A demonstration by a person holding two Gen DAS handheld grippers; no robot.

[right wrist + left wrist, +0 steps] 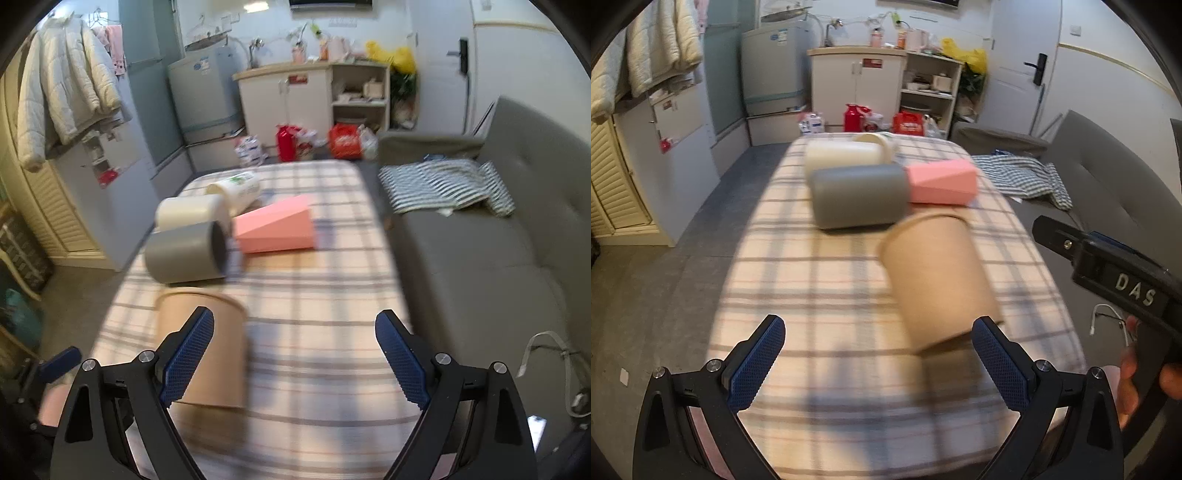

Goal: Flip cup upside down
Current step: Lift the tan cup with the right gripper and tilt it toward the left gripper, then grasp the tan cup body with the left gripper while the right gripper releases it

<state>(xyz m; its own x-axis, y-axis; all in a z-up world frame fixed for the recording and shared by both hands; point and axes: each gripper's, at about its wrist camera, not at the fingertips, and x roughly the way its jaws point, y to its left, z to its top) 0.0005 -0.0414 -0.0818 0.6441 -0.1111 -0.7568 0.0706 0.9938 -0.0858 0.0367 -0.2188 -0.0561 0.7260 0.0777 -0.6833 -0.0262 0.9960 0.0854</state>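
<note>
**Brown cup unheld, both sets of fingers spread wide**

The brown paper cup (936,280) stands on the checked cloth of the bench (812,295). In the left wrist view it looks tilted and blurred, just ahead of the right-hand fingertip (988,332) of the left gripper (879,332), more outside the gap than inside it. In the right wrist view its rim faces up and it sits behind the left-hand fingertip (201,325) of the right gripper (295,325), again off to one side. Both grippers are released, gripping nothing; the wide spread suits closing around the cup's body, which I judge is the next need before any turn-over.

Beyond the fingertips, a grey cup (184,253) lies on its side with its mouth towards a pink faceted cup (277,229), also toppled. Further off lie a cream cup (188,212) and a white printed cup (238,188), near each other. They crowd the far side, so the near cloth is the sensible place to set the flipped cup down
</note>
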